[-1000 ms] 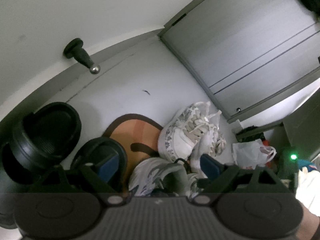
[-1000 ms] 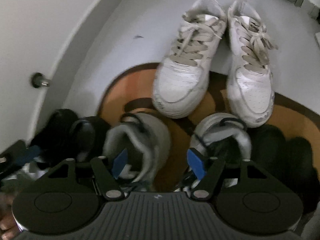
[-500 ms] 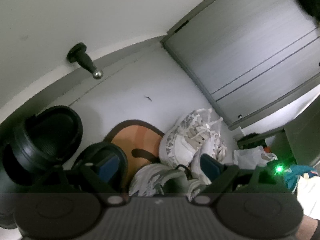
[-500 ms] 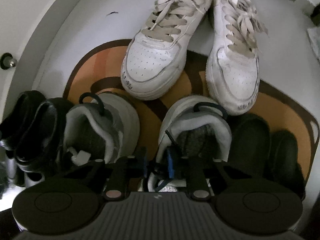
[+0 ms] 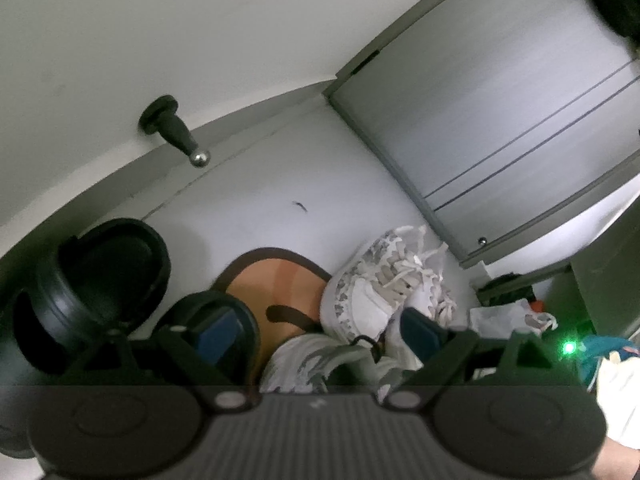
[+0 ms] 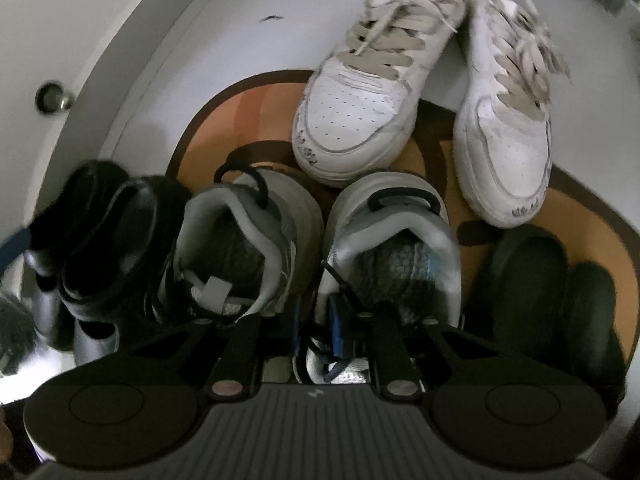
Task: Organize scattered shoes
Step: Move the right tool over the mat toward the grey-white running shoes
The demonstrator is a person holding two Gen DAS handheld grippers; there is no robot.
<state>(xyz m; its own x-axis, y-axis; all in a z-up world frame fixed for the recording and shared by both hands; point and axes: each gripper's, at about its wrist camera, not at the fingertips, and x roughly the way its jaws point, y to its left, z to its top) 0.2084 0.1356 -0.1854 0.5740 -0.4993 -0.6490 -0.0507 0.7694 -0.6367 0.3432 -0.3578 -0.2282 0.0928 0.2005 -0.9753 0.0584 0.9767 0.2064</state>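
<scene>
Low in the frame, the right tongs [image 6: 316, 334] are opening around the grey sneaker's [image 6: 394, 248] inner collar, while the left tongs [image 5: 318, 330] stand spread over the mat [image 5: 280, 284].

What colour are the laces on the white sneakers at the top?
Beige, a dull tan against the white sneakers. The right wrist view shows them best.

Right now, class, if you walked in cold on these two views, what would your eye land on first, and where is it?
First, the pair of white sneakers with loose beige laces, toes on the orange mat. Next, the two grey sneakers side by side below them, with the right gripper opening at the right-hand shoe's inner collar. In the left wrist view, the black door stopper juts from the wall.
</scene>
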